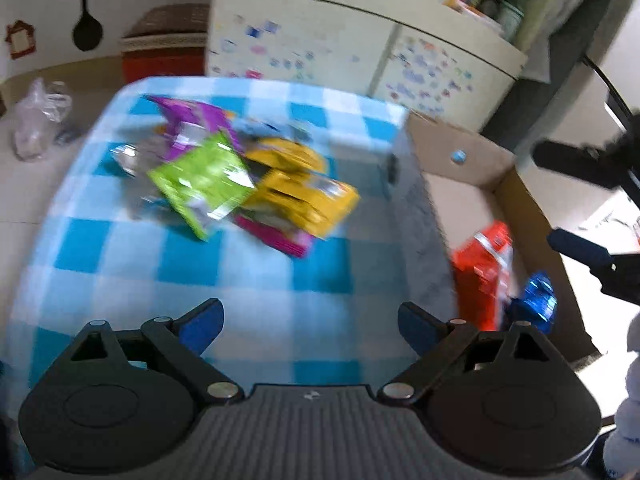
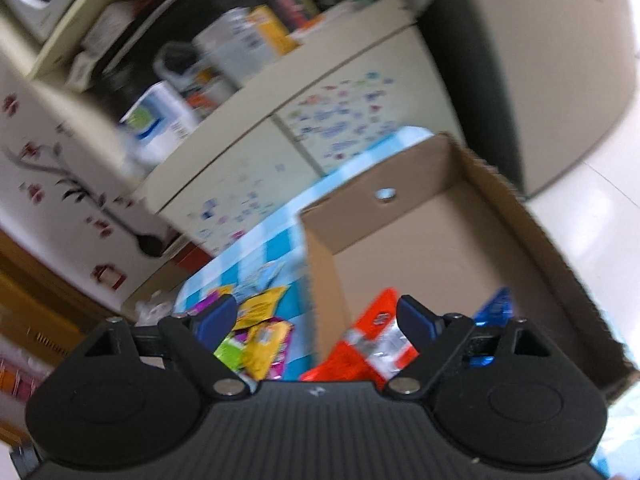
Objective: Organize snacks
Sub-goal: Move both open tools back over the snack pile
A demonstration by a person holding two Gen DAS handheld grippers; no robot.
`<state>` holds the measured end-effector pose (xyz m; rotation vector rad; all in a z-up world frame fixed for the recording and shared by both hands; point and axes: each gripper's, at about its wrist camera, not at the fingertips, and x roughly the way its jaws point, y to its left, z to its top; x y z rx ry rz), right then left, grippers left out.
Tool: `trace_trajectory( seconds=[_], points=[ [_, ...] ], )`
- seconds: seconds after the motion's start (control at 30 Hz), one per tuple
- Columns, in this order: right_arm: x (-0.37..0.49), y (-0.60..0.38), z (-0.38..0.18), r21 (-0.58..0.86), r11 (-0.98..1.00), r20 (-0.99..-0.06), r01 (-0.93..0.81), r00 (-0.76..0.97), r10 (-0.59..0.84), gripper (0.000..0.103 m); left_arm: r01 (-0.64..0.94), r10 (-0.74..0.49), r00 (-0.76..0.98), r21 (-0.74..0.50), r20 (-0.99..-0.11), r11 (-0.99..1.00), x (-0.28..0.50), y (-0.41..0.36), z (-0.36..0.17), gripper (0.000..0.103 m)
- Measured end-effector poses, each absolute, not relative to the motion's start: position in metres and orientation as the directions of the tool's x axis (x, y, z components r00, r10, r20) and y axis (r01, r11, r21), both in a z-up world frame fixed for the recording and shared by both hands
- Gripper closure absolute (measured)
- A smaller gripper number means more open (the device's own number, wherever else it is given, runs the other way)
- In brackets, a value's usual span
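Checkered cloth [image 1: 120, 264]: snack pile [image 1: 240, 184] beyond left tool [image 1: 310, 326].

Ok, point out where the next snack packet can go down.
Free: the far half of the cardboard box, beyond the orange packet and blue packet; also the checkered cloth just ahead of the left gripper. Crowded: the cloth's middle pile.

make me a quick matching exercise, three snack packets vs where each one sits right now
Things:
1. green packet
2. orange packet
3. blue packet

Places:
a. in the cardboard box, beside the wall nearest the table
b. on top of the pile on the checked cloth
c. in the cardboard box, on the orange packet's far side from the table

Pairs: 1-b, 2-a, 3-c
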<state>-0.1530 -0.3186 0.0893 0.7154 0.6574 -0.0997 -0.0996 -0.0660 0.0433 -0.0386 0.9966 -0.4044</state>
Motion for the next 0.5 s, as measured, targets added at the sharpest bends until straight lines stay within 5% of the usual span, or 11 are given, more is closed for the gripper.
trace_trajectory(
  seconds=[0.5],
  points=[
    [-0.143, -0.261, 0.095, 0.442, 0.889, -0.542, 0.115, 0.824, 0.163, 0.016, 0.198, -0.266, 0.540, -0.187, -0.798, 0.962, -0.022, 0.002, 0.060, 0.005]
  ],
)
